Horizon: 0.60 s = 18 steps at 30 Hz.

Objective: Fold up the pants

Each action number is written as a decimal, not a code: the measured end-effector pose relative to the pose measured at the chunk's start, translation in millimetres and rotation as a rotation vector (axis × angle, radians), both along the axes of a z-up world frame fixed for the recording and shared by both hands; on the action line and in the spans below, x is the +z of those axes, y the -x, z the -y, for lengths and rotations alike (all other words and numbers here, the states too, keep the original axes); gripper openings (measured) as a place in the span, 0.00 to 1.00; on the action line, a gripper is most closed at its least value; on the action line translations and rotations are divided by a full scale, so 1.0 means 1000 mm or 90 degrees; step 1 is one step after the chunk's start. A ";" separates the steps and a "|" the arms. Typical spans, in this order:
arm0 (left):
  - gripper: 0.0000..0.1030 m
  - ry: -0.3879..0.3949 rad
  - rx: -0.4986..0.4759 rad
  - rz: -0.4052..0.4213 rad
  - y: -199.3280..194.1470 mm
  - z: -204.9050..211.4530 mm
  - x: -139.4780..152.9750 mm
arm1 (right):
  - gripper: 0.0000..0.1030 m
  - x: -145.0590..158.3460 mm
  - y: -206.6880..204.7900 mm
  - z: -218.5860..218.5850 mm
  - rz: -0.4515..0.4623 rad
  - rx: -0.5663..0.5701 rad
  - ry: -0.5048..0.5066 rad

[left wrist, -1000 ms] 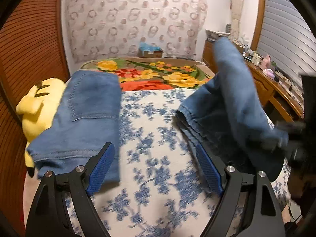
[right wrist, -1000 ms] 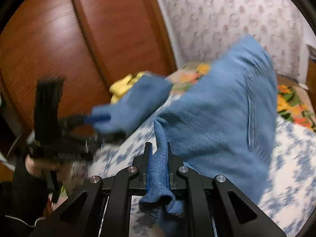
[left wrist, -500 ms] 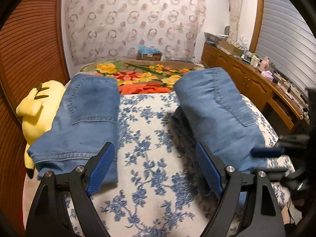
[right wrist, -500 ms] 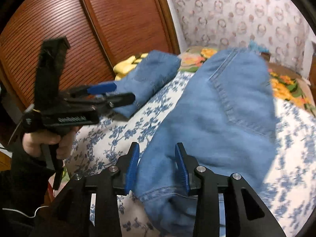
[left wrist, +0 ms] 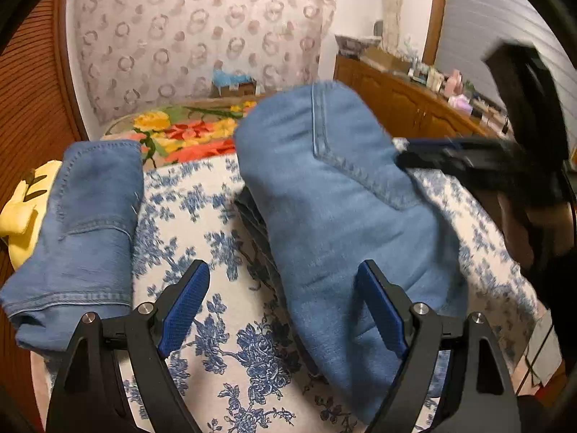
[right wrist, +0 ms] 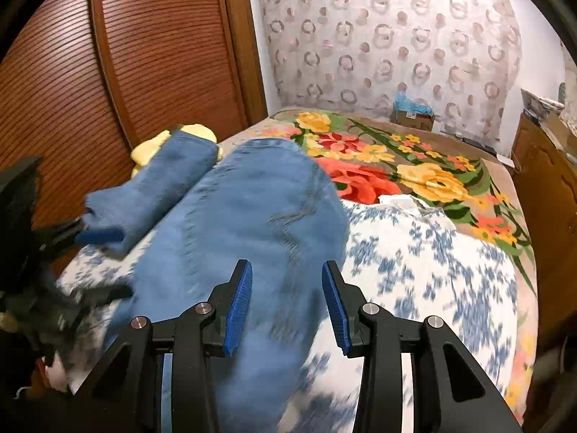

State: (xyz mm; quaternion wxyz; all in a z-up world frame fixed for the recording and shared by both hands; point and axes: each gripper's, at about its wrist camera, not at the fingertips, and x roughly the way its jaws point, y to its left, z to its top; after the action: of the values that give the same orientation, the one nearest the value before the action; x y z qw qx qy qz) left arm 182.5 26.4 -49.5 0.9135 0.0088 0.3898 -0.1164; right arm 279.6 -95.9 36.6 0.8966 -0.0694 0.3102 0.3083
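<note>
Both my left gripper (left wrist: 285, 306) and right gripper (right wrist: 286, 303) are spread, empty. The folded pants (left wrist: 342, 216) lie on the bedspread (left wrist: 202, 238); a stray finger could unfold them.

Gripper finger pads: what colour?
Blue textured pads on black fingers, clearest in the right wrist view.

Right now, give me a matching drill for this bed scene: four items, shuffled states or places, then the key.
Items:
1. left gripper
2. yellow plush toy
3. folded jeans by the wardrobe
4. jeans in the middle of the bed

Matches:
A. lying between the right gripper's open fingers
B. partly under denim
C. open, holding nothing
D. resting on the plush

Pairs: 1-C, 2-B, 3-D, 4-A
</note>
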 end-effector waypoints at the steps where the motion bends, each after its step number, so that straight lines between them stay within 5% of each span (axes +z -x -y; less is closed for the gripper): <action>1: 0.82 -0.004 0.002 -0.006 -0.001 0.001 -0.003 | 0.41 0.001 -0.007 -0.005 -0.009 0.006 -0.001; 10: 0.82 -0.006 0.015 -0.067 -0.010 -0.006 -0.037 | 0.65 -0.027 -0.069 -0.027 -0.052 0.035 0.000; 18: 0.82 -0.008 0.010 -0.070 -0.014 -0.007 -0.035 | 0.70 -0.053 -0.108 -0.032 -0.126 0.043 -0.048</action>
State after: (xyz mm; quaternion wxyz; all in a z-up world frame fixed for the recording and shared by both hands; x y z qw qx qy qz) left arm 196.8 33.6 -84.6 0.8915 0.0052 0.4403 -0.1067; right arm 387.4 -64.1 -16.6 0.8527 -0.0157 0.3826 0.3553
